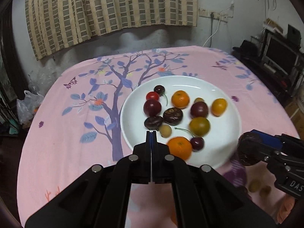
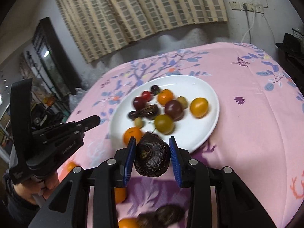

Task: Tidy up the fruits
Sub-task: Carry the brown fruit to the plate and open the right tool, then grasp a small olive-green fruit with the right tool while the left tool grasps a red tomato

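Fruit, dark and wrinkled [image 2: 152,156], sits clamped between the blue pads of the right gripper [image 2: 153,157], raised just off the near edge of the white plate [image 2: 199,138]. Plate lies straight ahead (short carry fwd). Left gripper [image 1: 151,133], jaws pressed together and empty, hovers over the plate's near-left rim. Orange [image 2: 133,134] and cherry [image 1: 197,143] crowd that near edge, so the likely drop spot is tight. More fruit lies on the pink tablecloth [image 2: 247,133] near the grippers.

Centre frame, the plate [image 1: 218,157] looks glossy white ceramic on a matt pink printed tablecloth [image 1: 66,133]. Lower centre, a wrinkled dark fruit [image 2: 152,156] shines between ribbed blue pads [image 2: 175,161].
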A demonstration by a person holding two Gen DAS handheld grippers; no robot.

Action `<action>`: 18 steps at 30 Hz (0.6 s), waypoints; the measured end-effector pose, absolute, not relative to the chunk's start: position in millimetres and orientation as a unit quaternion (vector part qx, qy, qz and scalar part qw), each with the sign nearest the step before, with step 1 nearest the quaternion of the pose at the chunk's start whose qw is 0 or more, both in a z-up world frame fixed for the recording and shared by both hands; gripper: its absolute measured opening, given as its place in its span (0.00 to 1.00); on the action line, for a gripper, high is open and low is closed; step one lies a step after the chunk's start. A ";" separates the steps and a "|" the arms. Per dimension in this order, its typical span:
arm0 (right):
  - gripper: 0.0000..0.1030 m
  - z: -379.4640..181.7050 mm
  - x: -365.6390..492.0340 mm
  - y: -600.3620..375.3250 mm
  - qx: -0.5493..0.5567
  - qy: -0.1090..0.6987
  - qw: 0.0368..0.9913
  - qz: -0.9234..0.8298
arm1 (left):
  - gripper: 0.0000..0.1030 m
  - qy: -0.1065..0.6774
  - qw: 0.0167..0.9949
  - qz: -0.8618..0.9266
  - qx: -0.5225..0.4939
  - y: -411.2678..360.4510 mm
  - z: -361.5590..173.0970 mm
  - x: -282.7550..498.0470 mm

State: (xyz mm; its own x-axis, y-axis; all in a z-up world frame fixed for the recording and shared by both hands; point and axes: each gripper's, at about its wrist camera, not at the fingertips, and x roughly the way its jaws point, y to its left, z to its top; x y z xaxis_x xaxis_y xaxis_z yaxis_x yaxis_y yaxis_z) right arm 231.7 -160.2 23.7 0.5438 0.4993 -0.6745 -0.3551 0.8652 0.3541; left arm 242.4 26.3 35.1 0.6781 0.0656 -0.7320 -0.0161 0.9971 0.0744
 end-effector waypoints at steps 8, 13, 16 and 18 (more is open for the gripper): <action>0.52 -1.9 258.3 -149.3 0.074 0.444 0.868 0.209 | 0.33 0.444 0.894 0.056 0.005 32.7 -2.5 277.6; 0.57 3.5 241.4 -166.4 0.100 0.429 0.871 0.216 | 0.53 0.422 0.904 0.071 -0.003 39.0 9.9 256.5; 0.57 7.2 228.3 -179.9 0.108 0.424 0.872 0.220 | 0.58 0.418 0.906 0.059 -0.017 46.2 19.2 236.3; 0.57 9.9 216.9 -191.7 0.112 0.419 0.874 0.218 | 0.65 0.412 0.909 0.057 -0.020 48.2 24.7 219.8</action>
State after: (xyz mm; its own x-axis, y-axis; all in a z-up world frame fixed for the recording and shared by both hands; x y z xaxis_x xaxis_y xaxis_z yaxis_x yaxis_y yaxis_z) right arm 216.9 -191.7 9.9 0.5534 0.4761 -0.6834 -0.2878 0.8793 0.3795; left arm 219.8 48.2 24.7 0.6543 0.0866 -0.7512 -0.1189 0.9928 0.0110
